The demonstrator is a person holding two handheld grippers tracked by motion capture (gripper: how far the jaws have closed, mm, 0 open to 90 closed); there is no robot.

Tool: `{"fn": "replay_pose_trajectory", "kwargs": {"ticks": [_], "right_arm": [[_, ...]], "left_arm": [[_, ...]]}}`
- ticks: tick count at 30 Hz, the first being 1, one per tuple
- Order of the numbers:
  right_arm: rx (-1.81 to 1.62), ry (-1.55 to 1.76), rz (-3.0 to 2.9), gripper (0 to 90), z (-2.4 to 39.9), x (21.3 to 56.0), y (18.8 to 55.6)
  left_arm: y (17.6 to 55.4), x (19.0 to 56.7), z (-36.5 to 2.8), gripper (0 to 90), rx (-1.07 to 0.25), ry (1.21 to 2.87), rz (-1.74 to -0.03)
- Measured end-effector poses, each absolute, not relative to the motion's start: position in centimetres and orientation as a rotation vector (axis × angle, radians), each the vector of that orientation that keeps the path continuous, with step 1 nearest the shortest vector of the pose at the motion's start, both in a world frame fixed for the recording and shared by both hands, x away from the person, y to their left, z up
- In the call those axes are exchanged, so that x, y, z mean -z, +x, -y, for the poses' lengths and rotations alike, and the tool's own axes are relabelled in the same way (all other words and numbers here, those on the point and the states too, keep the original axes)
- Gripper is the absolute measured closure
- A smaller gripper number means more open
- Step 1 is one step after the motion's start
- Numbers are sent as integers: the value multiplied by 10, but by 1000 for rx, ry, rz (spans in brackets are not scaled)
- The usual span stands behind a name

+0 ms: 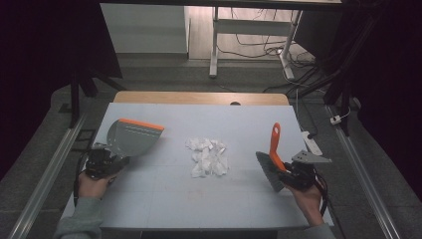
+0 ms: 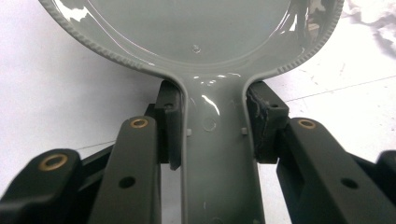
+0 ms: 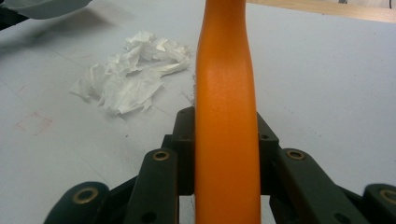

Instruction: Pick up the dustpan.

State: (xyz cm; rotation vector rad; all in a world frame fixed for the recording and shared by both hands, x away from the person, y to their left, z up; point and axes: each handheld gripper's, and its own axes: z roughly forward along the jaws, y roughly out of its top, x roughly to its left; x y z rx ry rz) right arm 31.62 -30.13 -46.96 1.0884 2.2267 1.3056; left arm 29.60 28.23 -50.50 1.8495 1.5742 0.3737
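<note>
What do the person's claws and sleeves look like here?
Both claws, left claw and right claw, are black, with jointed link arms carrying brass-coloured pivot pins and flat black pads. The right one bears a grey three-cornered plate on top. A black cable trails from the left one. The sleeves are grey.

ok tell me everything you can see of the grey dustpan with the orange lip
The grey plastic dustpan has a glossy, shallow scoop with a ribbed rim, a narrow moulded handle and an orange front lip. The left gripper is clamped on the handle's neck. It sits at the blue-grey table's left side, lip facing the crumpled white paper scraps, apart from them.
</note>
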Motion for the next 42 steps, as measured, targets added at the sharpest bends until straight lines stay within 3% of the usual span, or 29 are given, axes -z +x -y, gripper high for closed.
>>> {"fn": "replay_pose_trajectory", "kwargs": {"ticks": [20, 42], "right_arm": [[-1341, 1083, -2191, 698, 306, 465, 315], [-1340, 1077, -2188, 698, 305, 465, 315]], "left_arm": [[285, 486, -283, 618, -403, 1909, -1375], [268, 467, -287, 617, -340, 1992, -1167]]}}
